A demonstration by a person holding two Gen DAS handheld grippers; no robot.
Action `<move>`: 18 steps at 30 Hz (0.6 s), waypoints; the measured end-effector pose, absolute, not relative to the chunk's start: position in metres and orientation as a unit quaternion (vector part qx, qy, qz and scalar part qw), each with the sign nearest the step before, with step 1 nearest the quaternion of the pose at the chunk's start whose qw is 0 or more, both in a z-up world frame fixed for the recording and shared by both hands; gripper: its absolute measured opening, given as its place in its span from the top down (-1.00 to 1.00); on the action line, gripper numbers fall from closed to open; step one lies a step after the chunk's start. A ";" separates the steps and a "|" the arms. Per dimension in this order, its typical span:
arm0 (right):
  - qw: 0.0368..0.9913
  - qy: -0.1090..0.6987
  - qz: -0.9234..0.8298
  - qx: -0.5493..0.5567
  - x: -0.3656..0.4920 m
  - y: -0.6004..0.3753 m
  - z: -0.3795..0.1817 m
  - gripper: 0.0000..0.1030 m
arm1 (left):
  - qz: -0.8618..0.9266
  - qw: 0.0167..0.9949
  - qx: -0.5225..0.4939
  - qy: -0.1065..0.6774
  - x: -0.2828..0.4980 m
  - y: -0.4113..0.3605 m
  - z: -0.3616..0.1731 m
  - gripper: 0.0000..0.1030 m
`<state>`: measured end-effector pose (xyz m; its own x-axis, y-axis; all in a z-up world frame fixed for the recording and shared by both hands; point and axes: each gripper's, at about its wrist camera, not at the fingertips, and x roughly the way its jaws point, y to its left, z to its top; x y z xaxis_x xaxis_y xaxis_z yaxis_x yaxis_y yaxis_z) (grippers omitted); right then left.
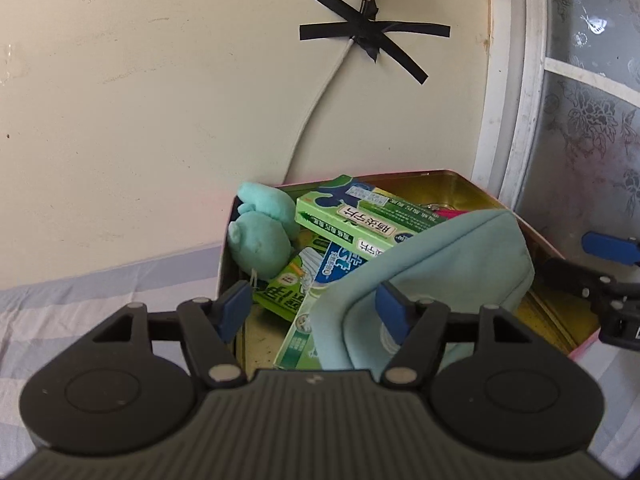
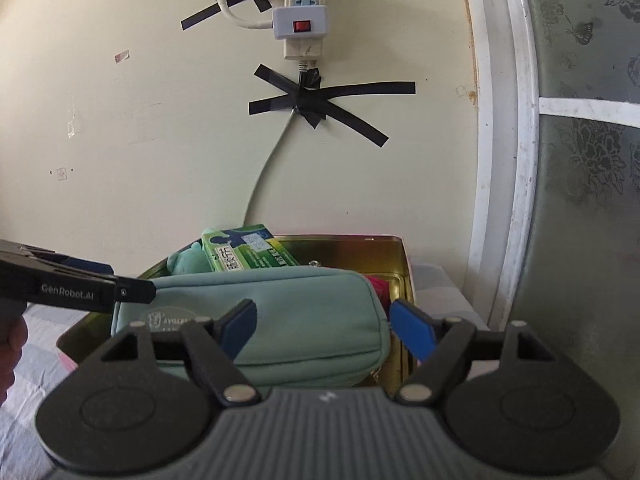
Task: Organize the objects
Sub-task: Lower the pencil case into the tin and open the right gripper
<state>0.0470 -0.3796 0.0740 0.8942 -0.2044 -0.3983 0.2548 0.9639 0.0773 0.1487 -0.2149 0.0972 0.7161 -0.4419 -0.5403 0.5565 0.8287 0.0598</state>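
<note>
Cream painted wall (image 1: 160, 120) across most of both views, scuffed and marked. White power strip (image 2: 302, 20) w/ red switch at top centre of right wrist view; white cable (image 1: 320, 96) below it, pinned by crossed black tape (image 1: 368, 36). White door frame (image 1: 516, 80) w/ frosted floral glass along right edge. Bed sheet (image 1: 80, 292) in pale lilac-grey checks, soft cloth, lower left.

Open metal tin (image 1: 452, 184) on the sheet at centre – gold shiny inside, pink outer rim, square corners. Inside: teal plush toy (image 1: 260, 236) at far left corner, fuzzy & rounded; green printed card boxes (image 1: 352, 216) stacked askew; pale teal fabric pouch (image 1: 440, 256) on top, smooth weave, seam piping, partly over the near edge. Small red item behind pouch – can't make out.

Left tongs (image 1: 316, 308) part-open, blue pads either side of the pouch end, nothing gripped. Right tongs (image 2: 324, 330) also part-open, over the pouch's right end, pads not seen pressing. Tin floor mostly hidden; box text too small to read in full.
</note>
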 end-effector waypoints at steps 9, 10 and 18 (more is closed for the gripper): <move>0.974 0.142 -0.113 0.134 -0.009 -0.348 0.079 -0.55 | -0.250 0.936 0.151 0.198 0.089 -0.192 0.114 -0.67; 0.973 0.135 -0.115 0.146 -0.016 -0.345 0.080 -0.57 | -0.251 0.937 0.148 0.195 0.083 -0.188 0.116 -0.70; 0.965 0.090 -0.125 0.214 -0.072 -0.314 0.075 -0.99 | -0.246 0.940 0.129 0.199 0.039 -0.152 0.114 -1.00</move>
<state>-0.0721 -0.3136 0.0747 0.9527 -0.2021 -0.2269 0.2792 0.8772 0.3907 0.0391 -0.1519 0.1144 0.7999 -0.4105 -0.4377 0.5133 0.8459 0.1447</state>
